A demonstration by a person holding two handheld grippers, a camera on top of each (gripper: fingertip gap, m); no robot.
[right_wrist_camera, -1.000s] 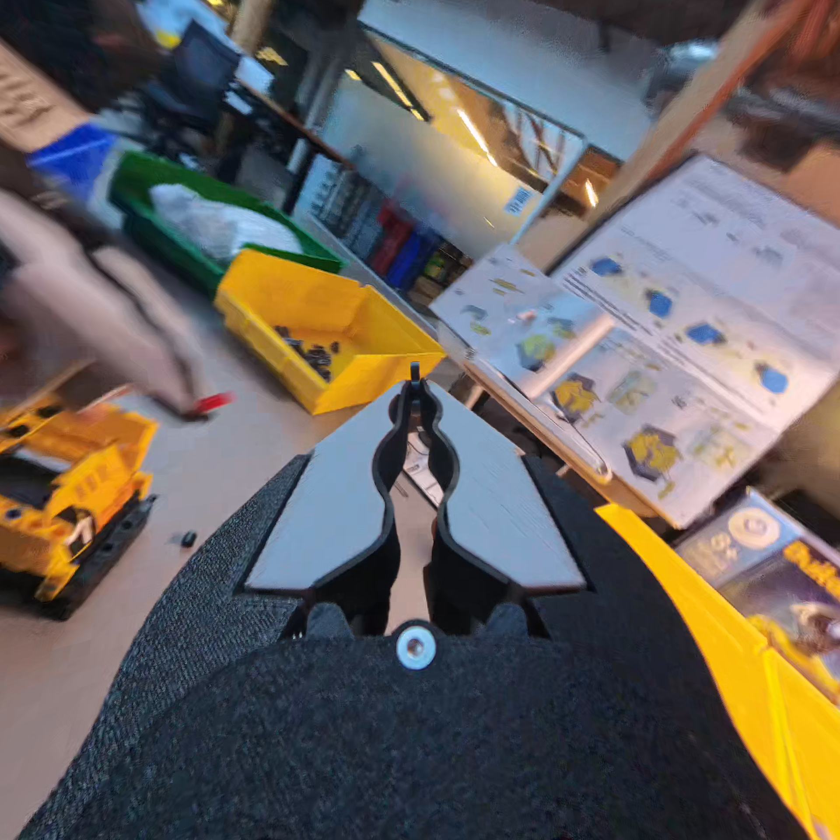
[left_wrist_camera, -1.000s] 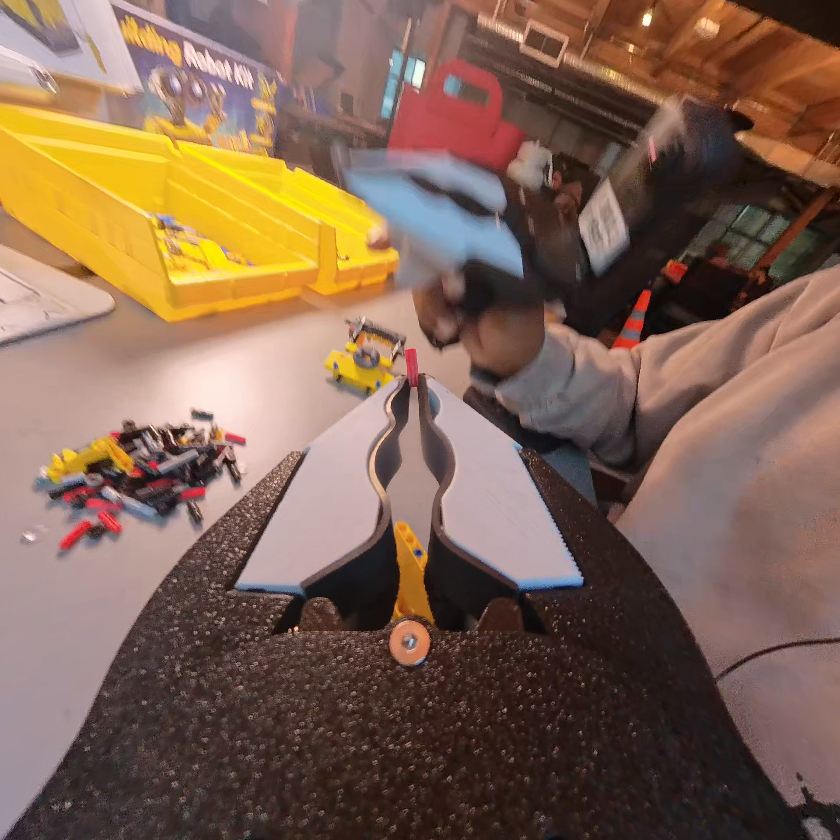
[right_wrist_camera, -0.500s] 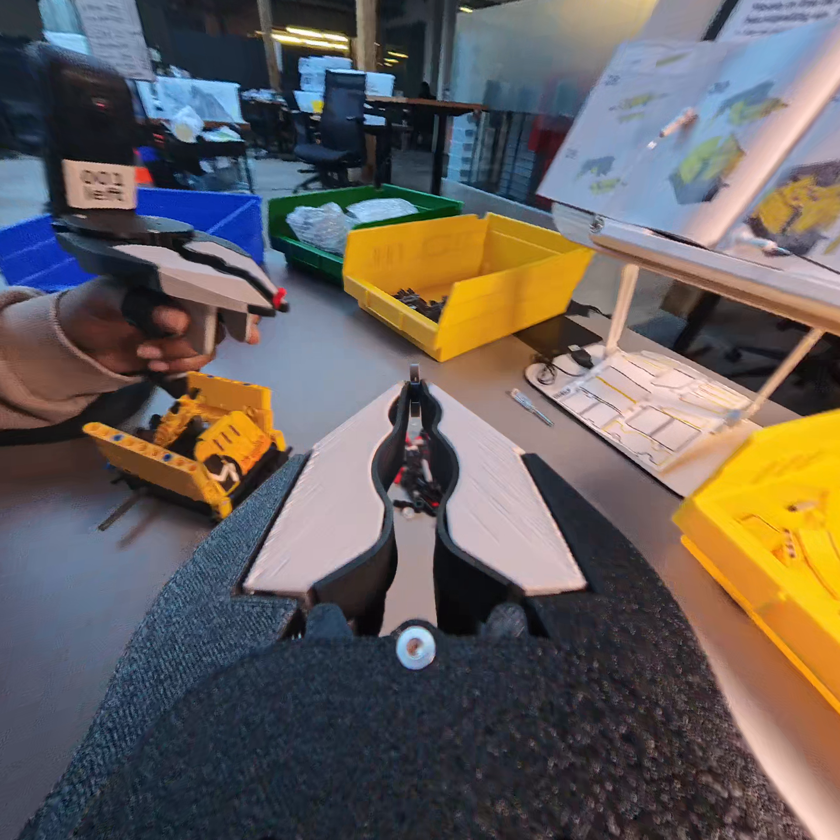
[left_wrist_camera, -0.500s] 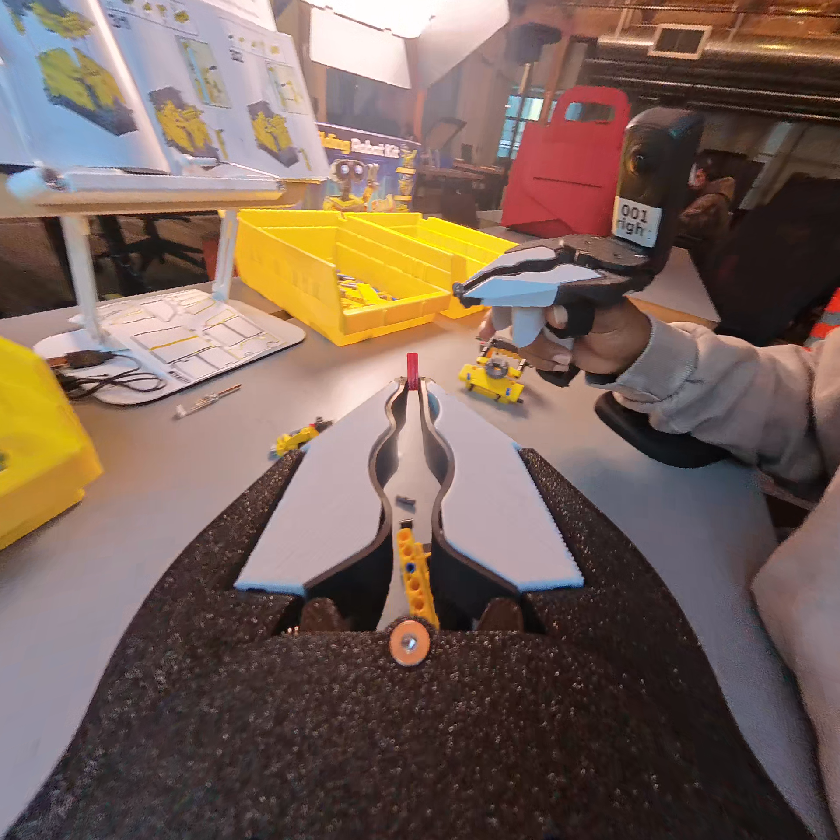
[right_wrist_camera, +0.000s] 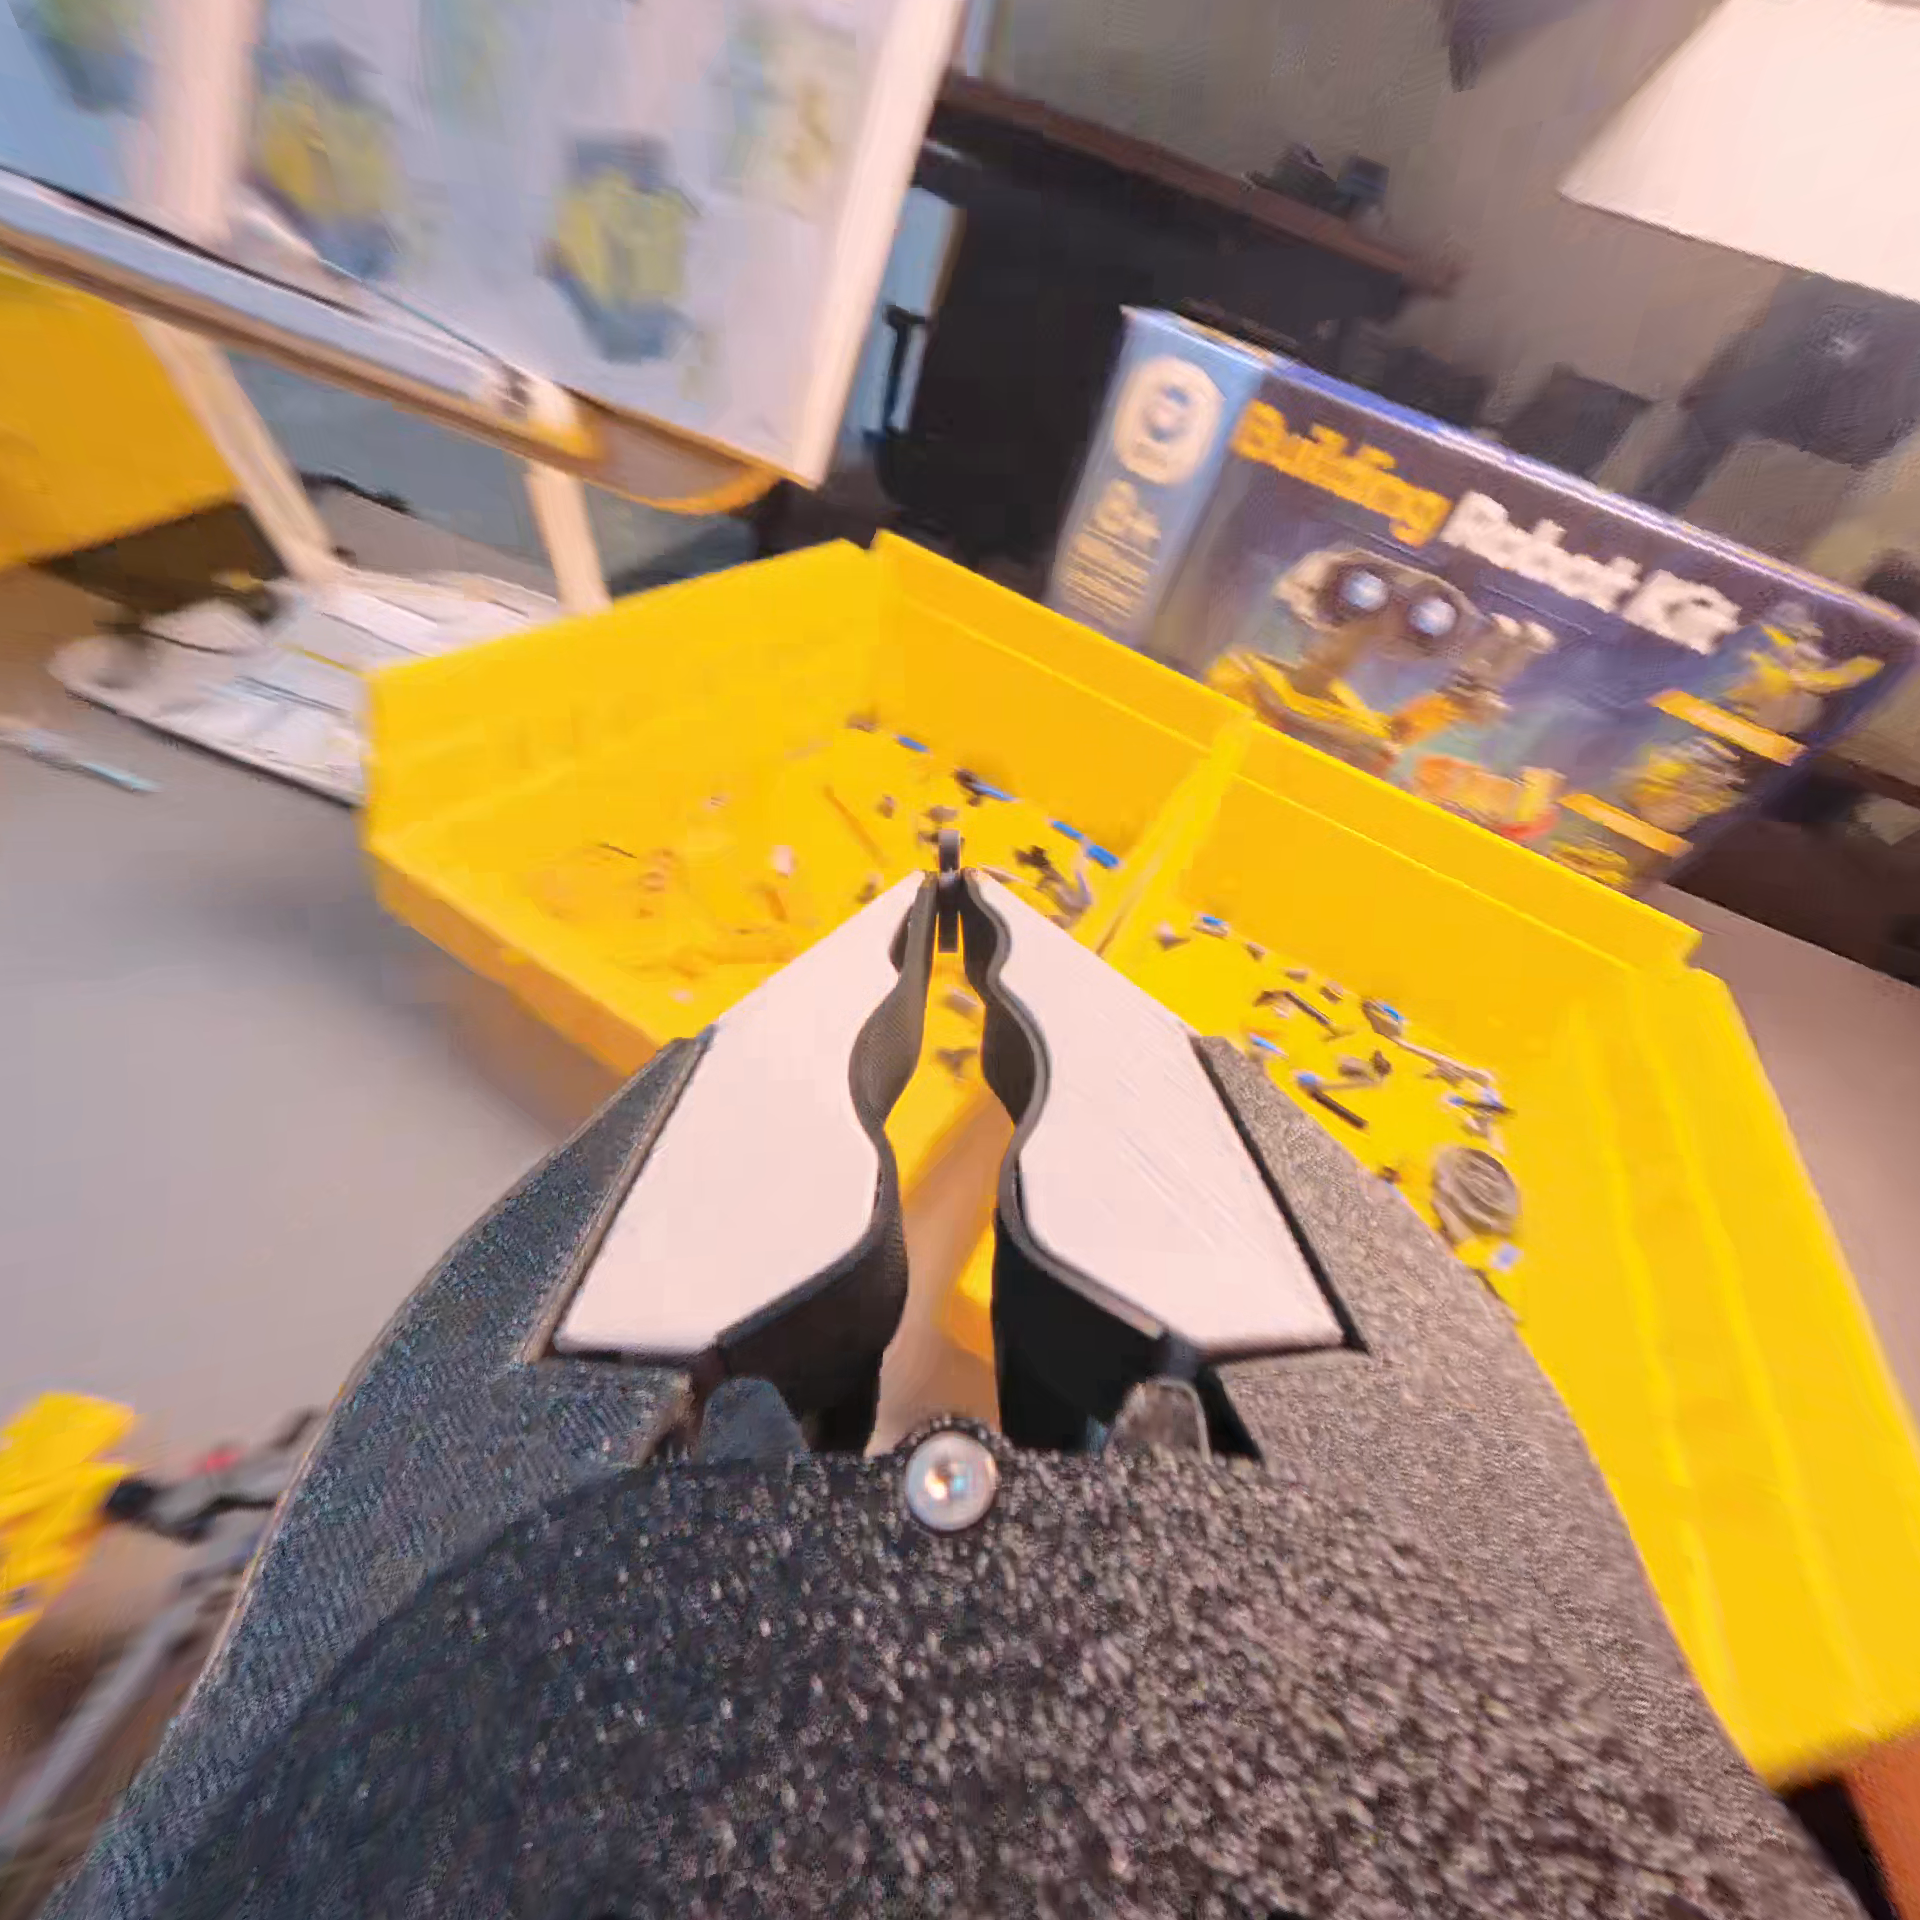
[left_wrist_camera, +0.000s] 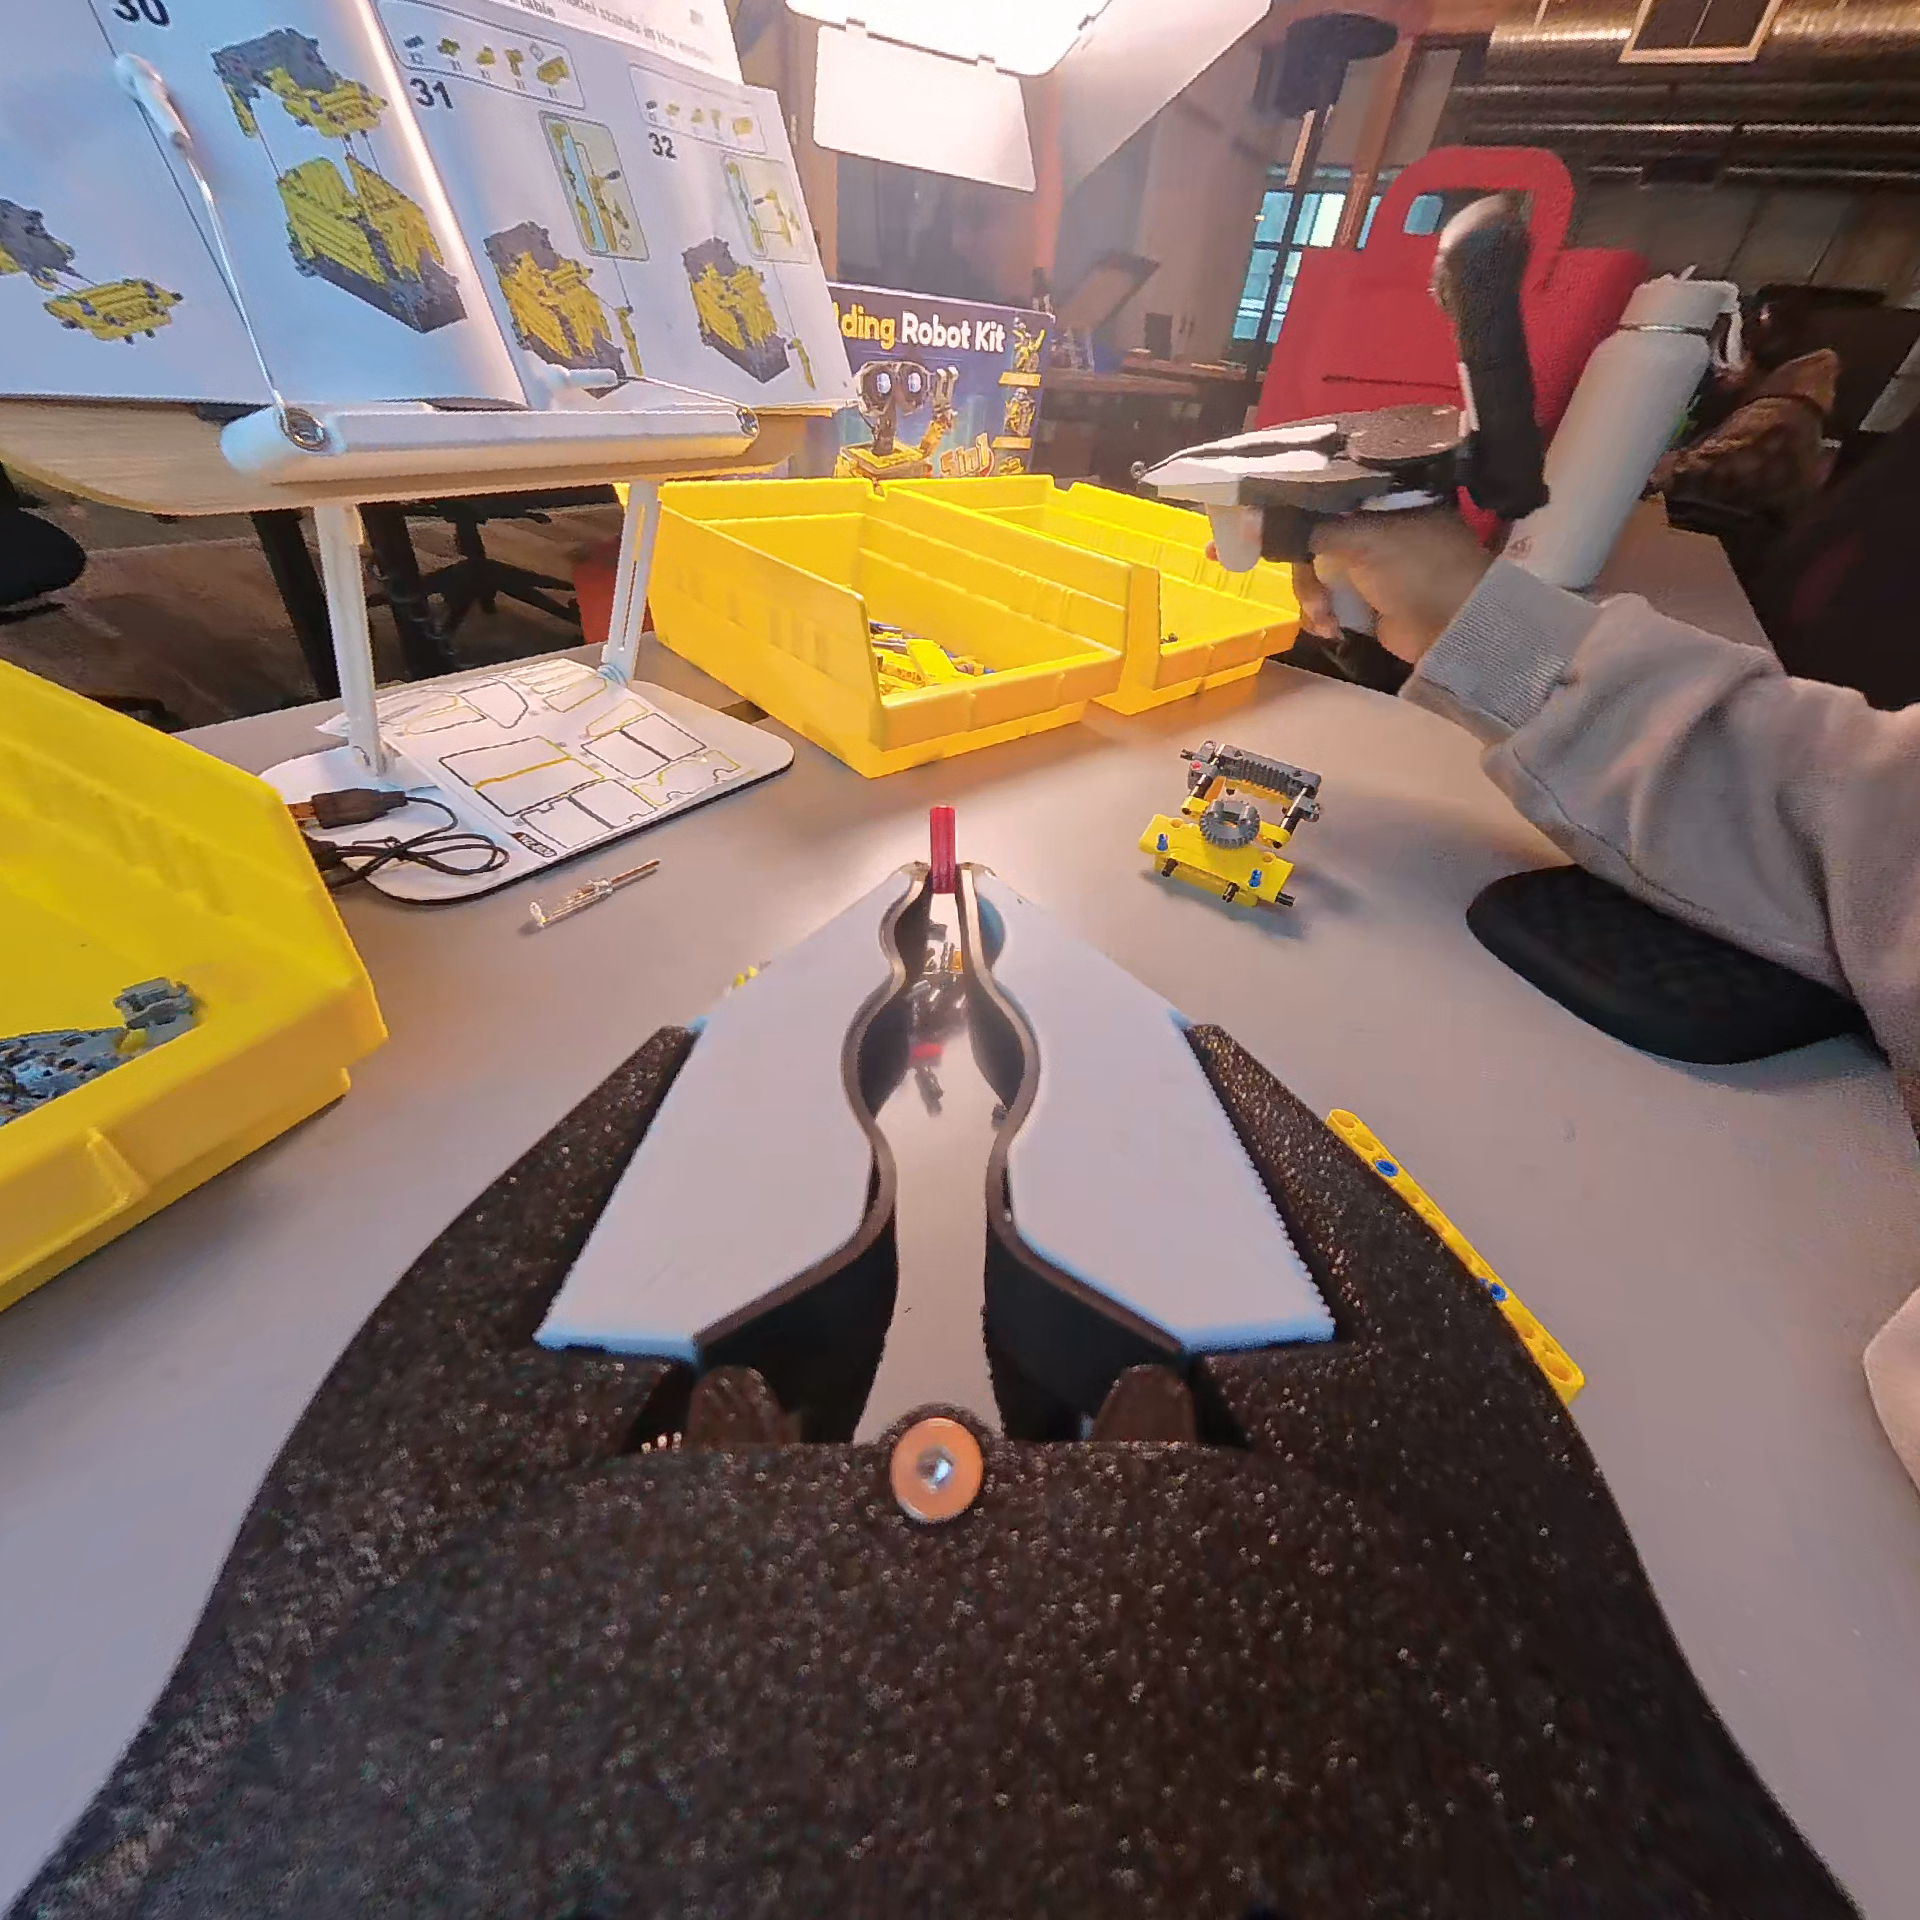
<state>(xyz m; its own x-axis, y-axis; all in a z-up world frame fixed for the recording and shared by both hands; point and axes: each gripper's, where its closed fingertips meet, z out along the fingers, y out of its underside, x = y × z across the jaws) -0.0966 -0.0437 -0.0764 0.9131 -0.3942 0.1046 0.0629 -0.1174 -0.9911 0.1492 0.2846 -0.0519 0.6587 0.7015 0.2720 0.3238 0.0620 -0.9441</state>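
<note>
Red plastic shows at the tips of your left gripper: a small red pin stands pinched upright between the closed fingers. Through the slot behind the tips only slivers of a pile of small dark pieces are visible, the rest hidden by the fingers. A yellow beam with blue pins lies on the grey table, partly covered by the gripper's black body.

Your right gripper is pressed together on a small black piece whose shape is too small and blurred to tell. It hangs above two yellow bins of scattered small parts; the whole right wrist view is smeared, so those parts cannot be told apart. The kit box stands just behind the bins.

In the left wrist view your right hand holds that gripper above the bins' near edge. A small yellow geared assembly sits in open table near the bins. Another yellow bin is cut off at the left edge, and the booklet stand overhangs the far left. Bare table lies between the stand's base and the assembly.
</note>
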